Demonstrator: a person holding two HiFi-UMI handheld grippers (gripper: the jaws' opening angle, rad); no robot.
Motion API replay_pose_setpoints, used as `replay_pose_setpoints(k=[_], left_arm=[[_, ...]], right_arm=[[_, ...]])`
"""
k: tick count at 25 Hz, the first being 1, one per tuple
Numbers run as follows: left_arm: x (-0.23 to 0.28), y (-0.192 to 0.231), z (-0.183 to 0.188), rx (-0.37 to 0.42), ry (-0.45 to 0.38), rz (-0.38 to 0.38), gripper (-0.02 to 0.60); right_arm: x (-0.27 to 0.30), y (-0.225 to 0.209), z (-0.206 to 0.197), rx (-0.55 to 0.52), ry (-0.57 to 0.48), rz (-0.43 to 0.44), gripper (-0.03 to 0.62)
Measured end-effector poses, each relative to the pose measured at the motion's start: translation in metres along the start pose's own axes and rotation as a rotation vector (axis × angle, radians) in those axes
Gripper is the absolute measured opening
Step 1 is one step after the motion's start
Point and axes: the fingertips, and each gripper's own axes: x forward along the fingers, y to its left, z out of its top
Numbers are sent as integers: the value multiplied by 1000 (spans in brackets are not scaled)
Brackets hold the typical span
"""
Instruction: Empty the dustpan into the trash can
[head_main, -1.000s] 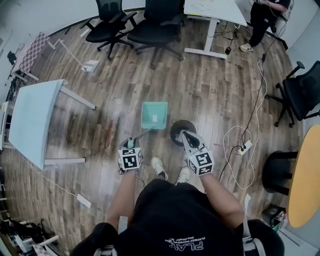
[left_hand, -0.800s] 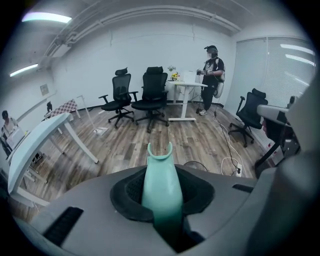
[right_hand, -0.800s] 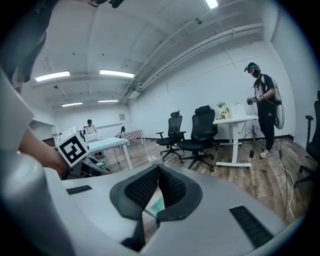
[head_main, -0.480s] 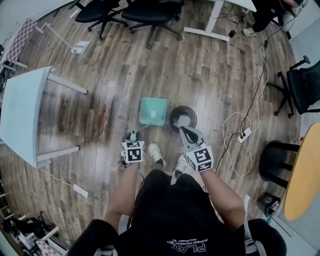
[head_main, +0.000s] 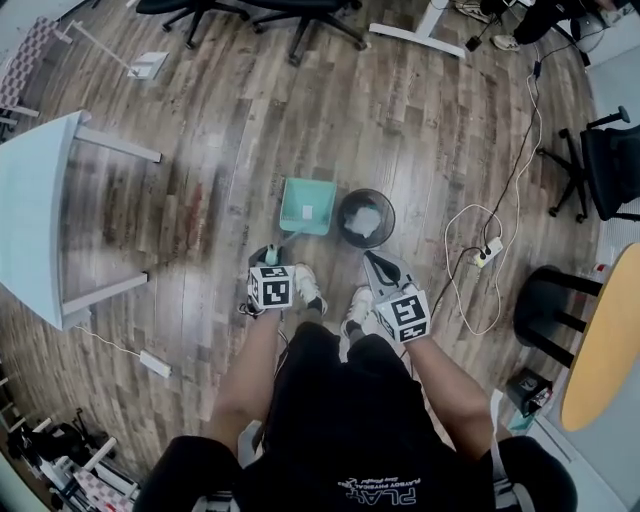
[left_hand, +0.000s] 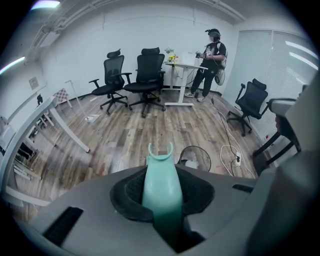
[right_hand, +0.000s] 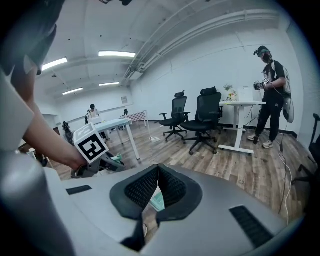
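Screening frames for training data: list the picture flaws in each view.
Head view: strong fisheye bowing, pale sheen on the floor. Left gripper view: dark corners, the near dustpan handle soft. Right gripper view: ceiling lights blown out, corners dark.

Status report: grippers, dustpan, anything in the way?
Left gripper shut on dustpan handle. Right gripper shut, empty. Dustpan beside trash can, white scrap inside, not emptied. Nothing between them.
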Motion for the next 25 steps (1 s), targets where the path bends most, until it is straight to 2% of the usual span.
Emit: replay_pose_setpoints(k=[12, 15, 19, 25], left_arm=[[42, -13, -9, 96, 91, -28, 98], [48, -12, -14, 85, 105, -29, 98], [51, -16, -26, 24, 129, -55, 98], [53, -18, -38, 72, 156, -22, 98]], right_arm=[[2, -9, -16, 58, 29, -22, 23], [1, -9, -18, 68, 33, -31, 23], [-1, -12, -22, 76, 33, -44, 23], [-3, -6, -27, 82, 26, -57, 23]])
